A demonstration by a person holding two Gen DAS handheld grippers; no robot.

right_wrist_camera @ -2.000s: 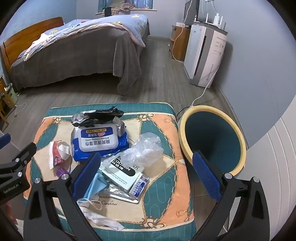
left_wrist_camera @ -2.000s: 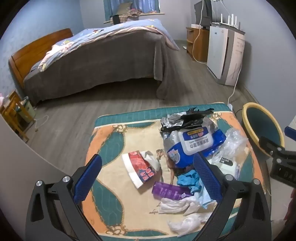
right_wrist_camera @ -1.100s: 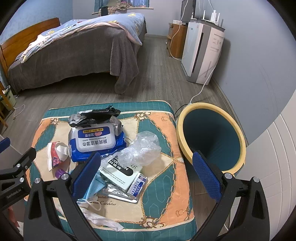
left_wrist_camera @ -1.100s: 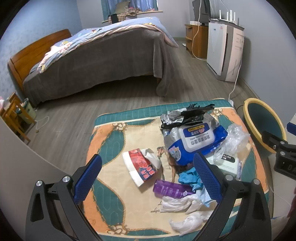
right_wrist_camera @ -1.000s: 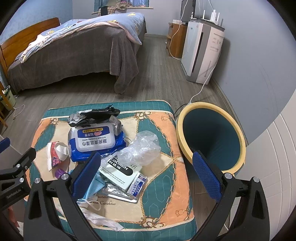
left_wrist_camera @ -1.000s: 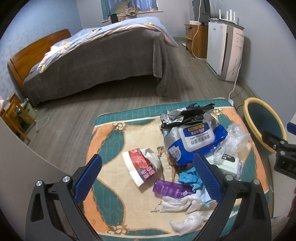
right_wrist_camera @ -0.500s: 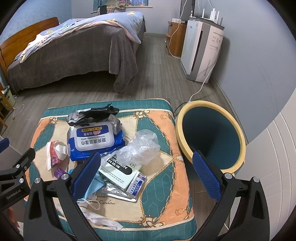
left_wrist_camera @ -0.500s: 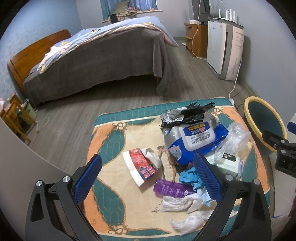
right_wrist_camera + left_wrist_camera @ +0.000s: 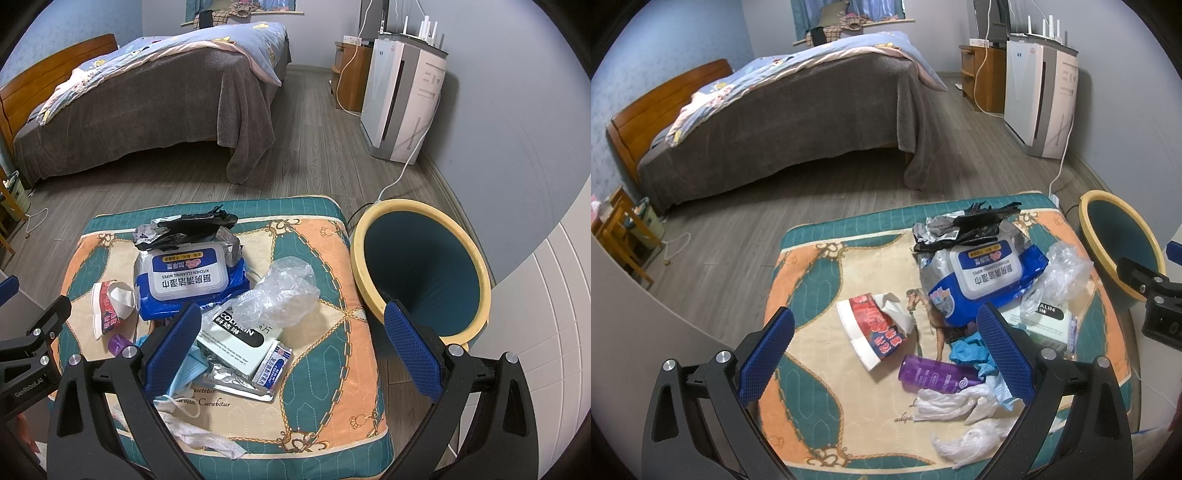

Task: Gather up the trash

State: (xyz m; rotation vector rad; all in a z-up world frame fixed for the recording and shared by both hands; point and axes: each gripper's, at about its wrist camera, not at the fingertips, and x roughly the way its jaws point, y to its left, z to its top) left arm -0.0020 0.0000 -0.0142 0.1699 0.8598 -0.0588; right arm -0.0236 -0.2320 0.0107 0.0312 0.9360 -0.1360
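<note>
Trash lies piled on a patterned cushion (image 9: 812,369) (image 9: 332,362): a blue wet-wipes pack (image 9: 982,277) (image 9: 188,280), a red-and-white tissue packet (image 9: 875,328) (image 9: 109,302), a purple tube (image 9: 934,376), a clear plastic bag (image 9: 280,291) (image 9: 1063,269), a white box (image 9: 236,339), a blue face mask (image 9: 188,373), white crumpled tissues (image 9: 956,402), black foil wrappers (image 9: 964,225) (image 9: 188,225). A yellow-rimmed teal bin (image 9: 421,266) (image 9: 1119,240) stands right of the cushion. My left gripper (image 9: 886,354) hovers open above the tissue packet and tube. My right gripper (image 9: 291,347) hovers open over the cushion's right side.
A bed with a grey blanket (image 9: 783,110) (image 9: 147,85) fills the far left. A white air purifier (image 9: 402,96) (image 9: 1038,96) and a wooden cabinet (image 9: 351,81) stand along the right wall, with a white cable (image 9: 406,162) running down to the floor. Wooden floor lies between bed and cushion.
Both views have shifted only slightly; the cushion and trash sit a little nearer. Both grippers stay open and nothing has been picked up.
</note>
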